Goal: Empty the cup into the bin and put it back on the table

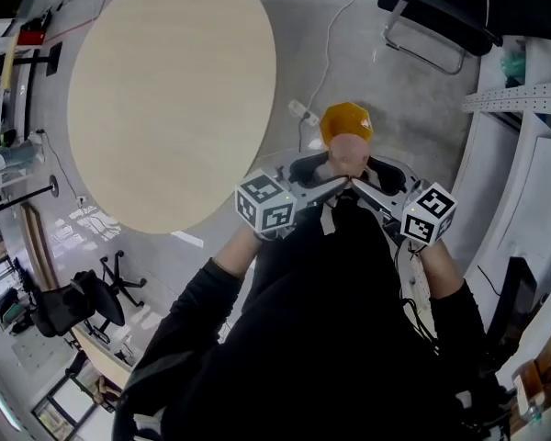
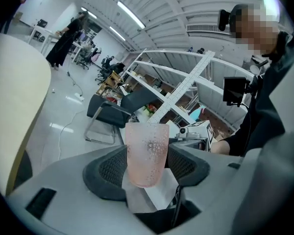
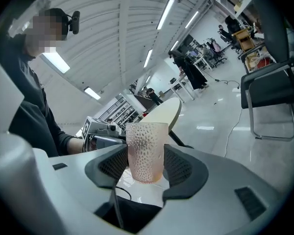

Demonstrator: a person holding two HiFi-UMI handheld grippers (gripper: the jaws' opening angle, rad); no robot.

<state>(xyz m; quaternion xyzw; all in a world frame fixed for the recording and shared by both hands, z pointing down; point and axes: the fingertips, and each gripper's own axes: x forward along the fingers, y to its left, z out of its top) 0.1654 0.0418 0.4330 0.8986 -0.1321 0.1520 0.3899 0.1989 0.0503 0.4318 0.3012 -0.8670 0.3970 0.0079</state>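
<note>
A translucent pink dimpled cup (image 1: 349,157) is held in front of the person's chest, between both grippers. It stands upright and looks empty in the left gripper view (image 2: 147,153) and the right gripper view (image 3: 146,152). My left gripper (image 1: 332,180) comes at it from the left and its pads touch both sides of the cup. From the right, my right gripper (image 1: 371,187) grips it the same way, facing the left one. An orange bin-like object (image 1: 346,122) sits on the floor just beyond the cup. The round beige table (image 1: 174,90) is to the left.
A black chair with a metal frame (image 1: 432,26) stands at the top right. A white cable (image 1: 335,35) and a power strip (image 1: 303,113) lie on the floor beside the table. White shelving (image 1: 523,99) runs along the right. An office chair (image 1: 73,301) is at lower left.
</note>
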